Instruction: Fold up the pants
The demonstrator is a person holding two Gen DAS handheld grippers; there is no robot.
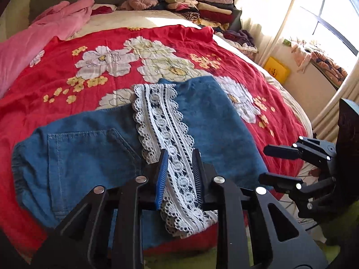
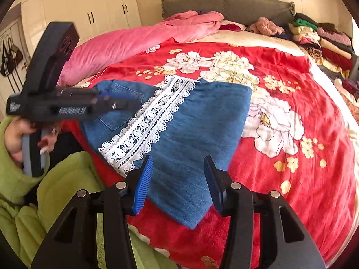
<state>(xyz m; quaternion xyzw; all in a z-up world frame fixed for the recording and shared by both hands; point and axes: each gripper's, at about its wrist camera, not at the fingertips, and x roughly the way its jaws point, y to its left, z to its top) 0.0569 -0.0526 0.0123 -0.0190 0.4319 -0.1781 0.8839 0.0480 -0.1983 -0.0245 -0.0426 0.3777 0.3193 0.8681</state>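
Observation:
Blue denim pants (image 1: pixel 213 112) (image 2: pixel 202 116) lie folded on the bed, with a white lace band (image 1: pixel 161 116) (image 2: pixel 152 121) running across them. My left gripper (image 1: pixel 180 154) hovers over the near part of the lace. Its blue pads stand a narrow gap apart, and the lace lies flat below, not pinched. In the right wrist view the left gripper (image 2: pixel 121 103) hangs over the pocket side. My right gripper (image 2: pixel 179 177) is open above the denim's near corner, with nothing held. From the left wrist view the right gripper (image 1: pixel 263 164) sits off the pants' right edge.
A red floral blanket (image 1: pixel 67 67) (image 2: pixel 291 78) covers the bed. A pink duvet (image 2: pixel 134 42) lies at the far left and stacked folded clothes (image 1: pixel 202 6) (image 2: pixel 325 42) at the head. A green sleeve (image 2: pixel 67 179) is at the near edge. A window (image 1: pixel 325 22) is at the right.

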